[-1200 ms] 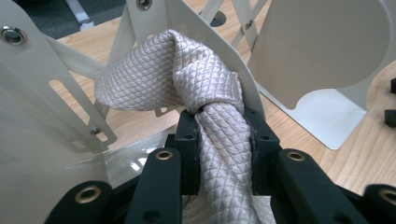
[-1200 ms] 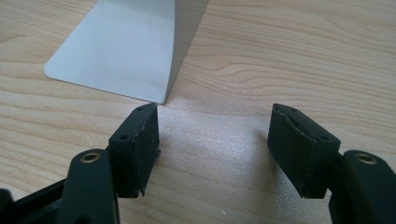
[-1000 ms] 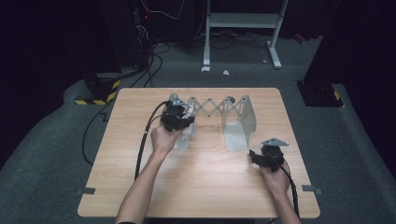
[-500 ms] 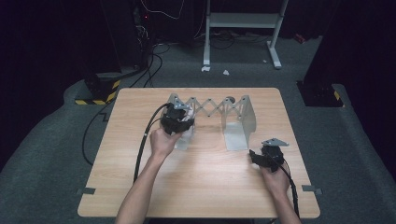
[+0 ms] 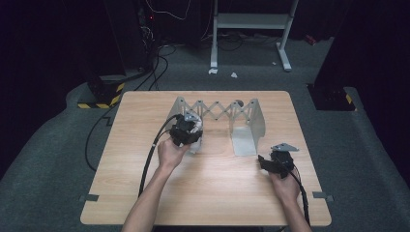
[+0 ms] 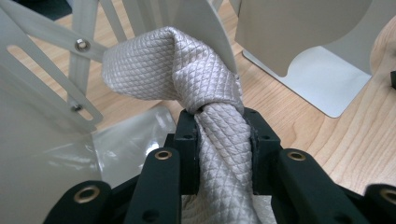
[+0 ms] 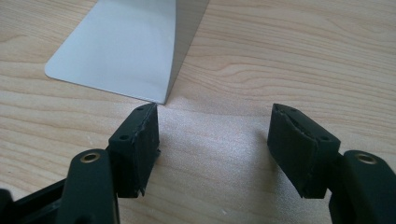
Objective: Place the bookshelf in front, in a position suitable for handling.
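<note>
1. The left gripper [image 6: 223, 140] is clenched on a pale quilted cloth [image 6: 187, 70]; both black pads press its twisted neck from either side.
2. Above the jaws the cloth bunches into a knot-like fold and drapes over the curved edge of a white rack [image 6: 205, 28] plate.
3. In the high view the left gripper [image 5: 187, 129] sits at the rack's [image 5: 220, 111] left end plate, with the hand [image 5: 170, 153] just behind it and a cable trailing down toward the table's near edge.
4. The rack is an expanding one: two upright end plates joined by a scissor lattice, standing at the far middle of the table [image 5: 145, 193].
5. The right gripper [image 7: 212, 140] is released, its jaws standing wide apart with bare wood between them.
6. Its left pad lies just beside the corner of the rack's flat foot [image 7: 112, 56]; whether they touch cannot be told.
7. In the high view the right gripper [image 5: 263, 160] rests low over the table, near the right end plate's foot [image 5: 244, 145] and well apart from the left gripper.
</note>
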The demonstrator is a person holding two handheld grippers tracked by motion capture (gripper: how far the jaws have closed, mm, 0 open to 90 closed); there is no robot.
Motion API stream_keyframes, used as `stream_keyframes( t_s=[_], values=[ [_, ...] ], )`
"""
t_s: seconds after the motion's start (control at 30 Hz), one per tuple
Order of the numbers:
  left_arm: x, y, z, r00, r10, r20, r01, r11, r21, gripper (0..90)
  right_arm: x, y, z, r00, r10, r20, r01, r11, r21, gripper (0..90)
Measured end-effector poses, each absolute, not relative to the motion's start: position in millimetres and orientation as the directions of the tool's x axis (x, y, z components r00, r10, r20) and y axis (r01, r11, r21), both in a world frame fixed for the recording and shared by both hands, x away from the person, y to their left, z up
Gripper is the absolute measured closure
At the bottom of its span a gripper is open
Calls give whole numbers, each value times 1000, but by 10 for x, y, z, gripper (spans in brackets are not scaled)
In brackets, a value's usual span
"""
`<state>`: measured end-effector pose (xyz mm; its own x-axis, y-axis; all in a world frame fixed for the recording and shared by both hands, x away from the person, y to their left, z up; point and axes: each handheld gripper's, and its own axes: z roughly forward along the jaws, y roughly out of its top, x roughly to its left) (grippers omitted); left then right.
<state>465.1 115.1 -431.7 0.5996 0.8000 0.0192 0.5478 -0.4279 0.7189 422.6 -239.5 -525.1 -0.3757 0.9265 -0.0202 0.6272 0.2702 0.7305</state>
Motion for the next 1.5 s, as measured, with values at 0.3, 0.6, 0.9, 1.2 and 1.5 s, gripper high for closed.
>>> stream_keyframes(
  t_s=[0.3,0.6,0.9,1.2,1.5],
  values=[
    [4686,1136,-4522,593,805,-15,582,-416,698,699,4225,-2393,-5251,-375,927,-19,628,269,730,343],
    [4737,1119,-4746,584,811,-36,623,-419,661,704,4225,-2393,-5252,-375,927,-20,627,270,731,343],
    [4783,1096,-4929,573,818,-53,655,-418,630,705,4225,-2393,-5252,-375,927,-20,627,270,730,342],
    [4807,1114,-4871,569,821,-45,647,-414,640,704,4225,-2393,-5252,-376,927,-20,627,270,730,342],
    [4724,1151,-4504,587,809,-5,582,-418,698,702,4225,-2393,-5252,-376,926,-20,627,270,731,343]
  ],
)
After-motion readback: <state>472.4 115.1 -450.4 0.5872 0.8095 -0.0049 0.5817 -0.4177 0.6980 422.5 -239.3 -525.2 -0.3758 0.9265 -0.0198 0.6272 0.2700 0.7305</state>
